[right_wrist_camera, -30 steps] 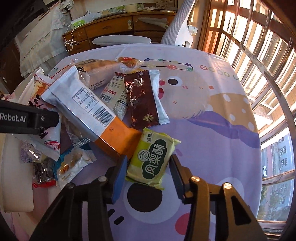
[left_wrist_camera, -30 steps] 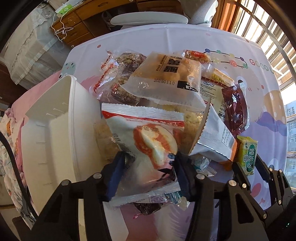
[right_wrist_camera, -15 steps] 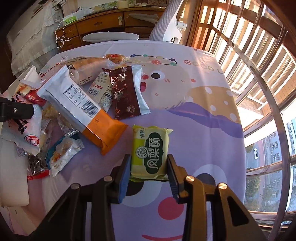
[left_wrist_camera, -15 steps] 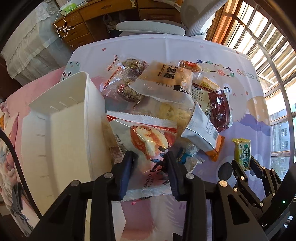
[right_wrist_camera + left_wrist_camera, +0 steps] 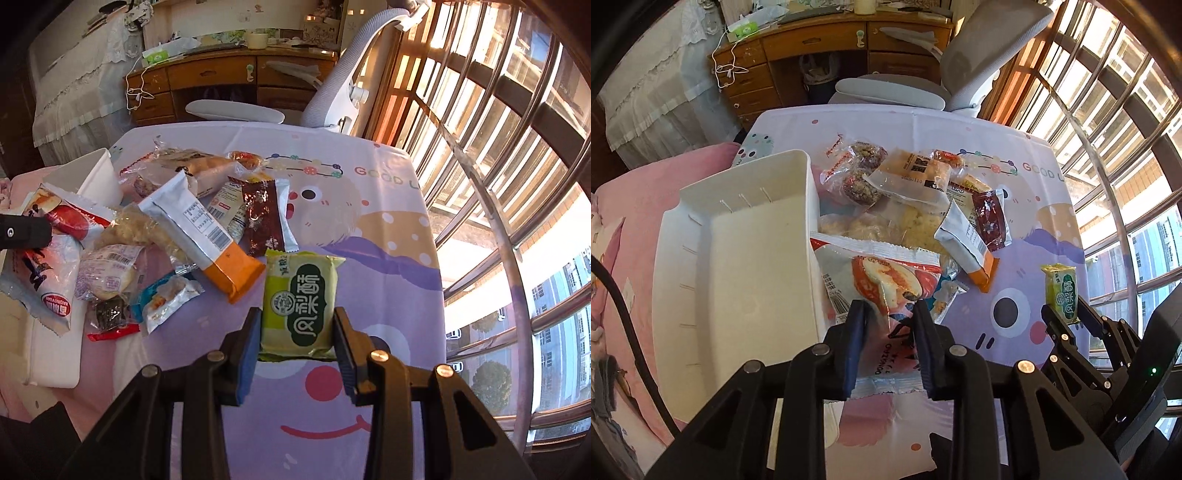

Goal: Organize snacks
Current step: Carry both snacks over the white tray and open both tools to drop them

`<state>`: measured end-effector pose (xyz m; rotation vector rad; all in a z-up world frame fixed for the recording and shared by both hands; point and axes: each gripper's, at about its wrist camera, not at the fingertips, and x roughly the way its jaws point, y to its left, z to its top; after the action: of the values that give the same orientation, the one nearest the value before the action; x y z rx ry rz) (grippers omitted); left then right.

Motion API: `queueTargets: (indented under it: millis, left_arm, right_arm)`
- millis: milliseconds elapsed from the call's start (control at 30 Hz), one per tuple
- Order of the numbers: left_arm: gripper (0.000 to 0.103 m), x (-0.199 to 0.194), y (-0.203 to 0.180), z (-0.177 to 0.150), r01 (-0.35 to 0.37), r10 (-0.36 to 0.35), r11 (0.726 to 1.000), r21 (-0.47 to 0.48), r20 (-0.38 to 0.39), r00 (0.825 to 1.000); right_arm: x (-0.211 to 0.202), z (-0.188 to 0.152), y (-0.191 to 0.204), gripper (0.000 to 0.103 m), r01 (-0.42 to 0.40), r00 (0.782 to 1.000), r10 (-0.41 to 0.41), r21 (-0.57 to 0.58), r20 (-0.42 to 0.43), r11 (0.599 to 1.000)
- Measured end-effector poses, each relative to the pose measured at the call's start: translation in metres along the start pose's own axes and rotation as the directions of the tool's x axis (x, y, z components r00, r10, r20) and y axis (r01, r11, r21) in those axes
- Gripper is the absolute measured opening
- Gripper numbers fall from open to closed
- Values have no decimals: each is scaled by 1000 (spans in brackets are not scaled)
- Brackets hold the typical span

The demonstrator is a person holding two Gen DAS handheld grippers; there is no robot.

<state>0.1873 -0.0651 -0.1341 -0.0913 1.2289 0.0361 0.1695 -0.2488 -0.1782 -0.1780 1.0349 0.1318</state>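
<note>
My left gripper [image 5: 888, 325] is shut on a white and red snack bag [image 5: 882, 280], lifted off the table beside the white plastic bin [image 5: 738, 266]. That bag also shows in the right wrist view [image 5: 55, 266]. My right gripper [image 5: 295, 332] is shut on a green and yellow pastry packet [image 5: 299, 302], held above the tablecloth. The packet shows in the left wrist view [image 5: 1061, 291] too. A pile of snacks lies on the table, with a white and orange packet [image 5: 207, 240] and a dark red packet [image 5: 260, 218] among them.
The table wears a cartoon tablecloth [image 5: 369, 236]. A grey office chair [image 5: 923, 85] stands at the far edge, a wooden desk [image 5: 812, 55] behind it. Window bars [image 5: 498, 166] run along the right. A pink cushion [image 5: 628, 206] lies left of the bin.
Both grippers closed on their packets and lifted them up and back from the table. The snack pile now looks farther away in both views.
</note>
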Motion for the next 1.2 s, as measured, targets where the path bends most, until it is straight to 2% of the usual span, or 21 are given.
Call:
queueTargets:
  millis: [300,633,933,1200]
  left_arm:
    - [25,-42,36,-31,62,-55,996,-61,112,992]
    - [25,-78,91,-49,135,-116,988,-69,229,966]
    - [25,-96,156,-54,158,-144,987,-37,249,958]
    - [25,-93,213,-54,169,-167,986,12,214,962]
  right_arm:
    - [-39,3,23,38,-52,998,53,-23,46,998]
    - [-80,9,73,38,-58,990,70,-95,121,994]
    - [-110,9,140,38,-82,984,97,-100,151,992]
    - [-119,4,202,38,-116,980,130,-97,153,988]
